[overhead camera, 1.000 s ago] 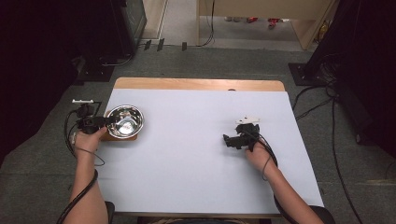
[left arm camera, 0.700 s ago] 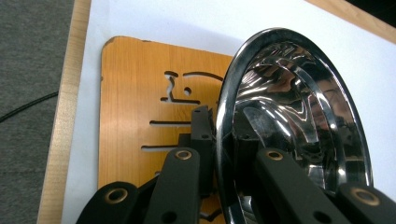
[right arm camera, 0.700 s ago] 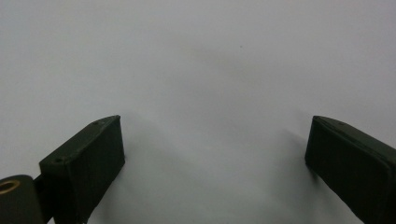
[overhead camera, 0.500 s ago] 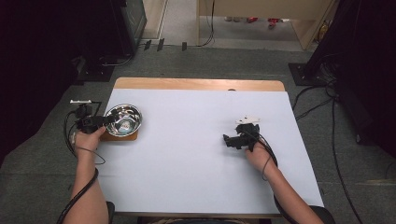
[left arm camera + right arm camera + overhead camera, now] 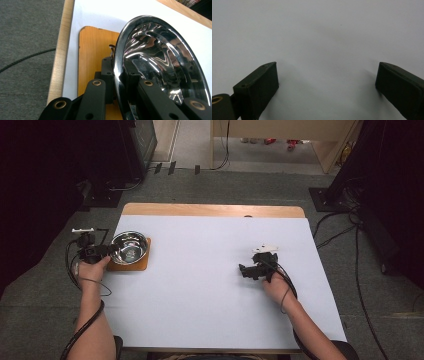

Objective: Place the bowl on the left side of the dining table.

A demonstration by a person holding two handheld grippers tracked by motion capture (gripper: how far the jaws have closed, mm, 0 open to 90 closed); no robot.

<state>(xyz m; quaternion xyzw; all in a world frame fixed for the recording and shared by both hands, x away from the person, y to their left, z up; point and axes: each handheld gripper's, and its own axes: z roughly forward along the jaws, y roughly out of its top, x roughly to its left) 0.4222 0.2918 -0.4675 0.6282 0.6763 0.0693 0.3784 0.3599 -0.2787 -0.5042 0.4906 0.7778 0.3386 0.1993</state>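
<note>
Left gripper view: the steel bowl [image 5: 160, 67] is sitting on a wooden board [image 5: 92, 52] at the table's left edge, and its near rim is running between the two black jaws, one jaw outside the wall and one inside the polished hollow, so the left gripper [image 5: 118, 87] is pinching the rim. High view: the bowl [image 5: 130, 247] is lying just ahead of the left gripper [image 5: 106, 251], toward the table's middle, with the board [image 5: 139, 266] under it on the white table [image 5: 200, 295]. The right gripper [image 5: 243, 270] is resting well apart, across the table, pointing leftward toward the bowl. In the right gripper view its jaws are standing spread over bare surface. Any lift therefore appears to fall to the left hand [image 5: 89, 269].
</note>
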